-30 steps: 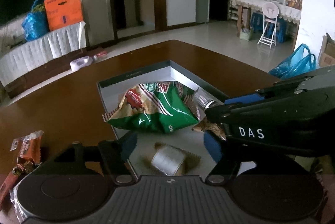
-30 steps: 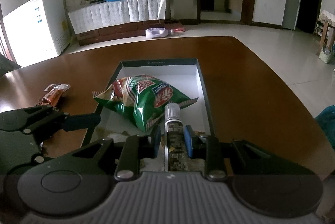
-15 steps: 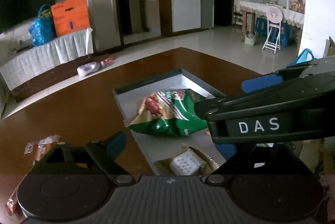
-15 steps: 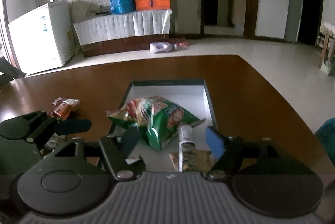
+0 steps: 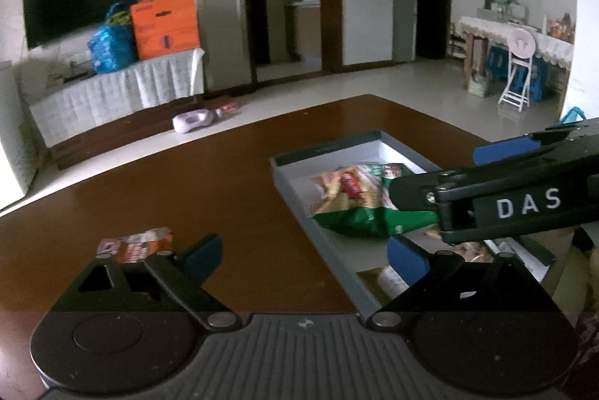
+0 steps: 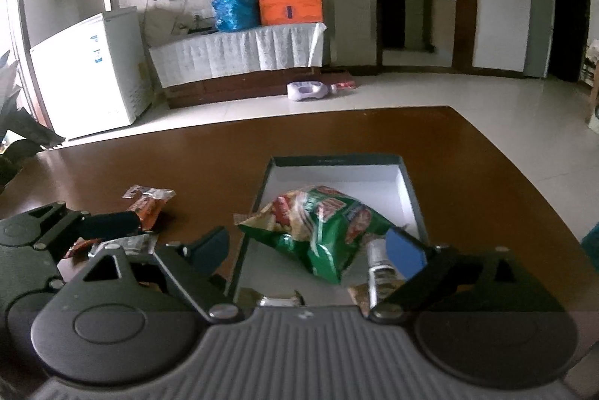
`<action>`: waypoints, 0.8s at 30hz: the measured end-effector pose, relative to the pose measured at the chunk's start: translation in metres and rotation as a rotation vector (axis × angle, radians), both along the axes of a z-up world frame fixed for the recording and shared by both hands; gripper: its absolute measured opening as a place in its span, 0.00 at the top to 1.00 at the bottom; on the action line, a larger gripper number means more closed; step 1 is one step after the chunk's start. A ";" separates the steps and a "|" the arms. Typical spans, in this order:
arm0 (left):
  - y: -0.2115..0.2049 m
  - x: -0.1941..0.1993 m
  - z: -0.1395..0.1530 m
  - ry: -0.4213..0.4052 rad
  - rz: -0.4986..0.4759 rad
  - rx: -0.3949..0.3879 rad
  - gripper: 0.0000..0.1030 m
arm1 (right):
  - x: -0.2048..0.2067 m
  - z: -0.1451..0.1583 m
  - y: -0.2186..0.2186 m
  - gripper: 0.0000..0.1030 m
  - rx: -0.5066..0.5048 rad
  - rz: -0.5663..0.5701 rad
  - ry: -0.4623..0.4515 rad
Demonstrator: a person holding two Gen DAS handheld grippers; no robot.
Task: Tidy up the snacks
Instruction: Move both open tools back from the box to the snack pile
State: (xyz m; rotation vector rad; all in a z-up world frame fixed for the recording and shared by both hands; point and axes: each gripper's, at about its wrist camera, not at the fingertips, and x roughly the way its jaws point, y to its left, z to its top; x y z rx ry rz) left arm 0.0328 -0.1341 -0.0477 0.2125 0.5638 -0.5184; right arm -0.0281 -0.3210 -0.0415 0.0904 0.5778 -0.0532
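A grey box with a white inside (image 6: 406,175) (image 5: 299,164) lies on the brown table. In it are a green chip bag (image 6: 322,224) (image 5: 355,198), a small silver-capped bottle (image 6: 376,265) and a flat packet (image 6: 279,299). An orange snack packet (image 5: 134,244) (image 6: 149,201) lies on the table left of the box. My left gripper (image 5: 305,256) is open and empty, over the table by the box's left wall. My right gripper (image 6: 309,248) is open and empty above the box's near end; the bottle lies by its right finger.
The brown table (image 6: 337,130) ends at a curved far edge. More wrappers (image 6: 127,244) lie under the left gripper's fingers. In the left wrist view the right gripper's black body (image 5: 505,198) crosses above the box at the right.
My right gripper opened and let go of the bottle, which now lies in the box, then drew back. My left gripper swung left, away from the box toward the orange packet.
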 end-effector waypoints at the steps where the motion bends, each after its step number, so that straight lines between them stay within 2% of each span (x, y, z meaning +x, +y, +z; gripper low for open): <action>1: 0.004 0.001 0.001 0.001 0.009 0.000 0.06 | 0.000 0.001 0.003 0.10 -0.005 0.007 -0.003; 8: 0.031 0.004 0.005 0.013 0.069 -0.001 0.06 | 0.002 0.006 0.029 0.10 -0.046 0.055 -0.012; 14: 0.055 0.002 0.008 0.016 0.096 0.007 0.06 | 0.009 0.006 0.049 0.10 -0.033 0.098 -0.012; 24: 0.092 -0.001 -0.003 0.052 0.151 0.031 0.06 | 0.022 0.001 0.080 0.10 -0.049 0.137 0.002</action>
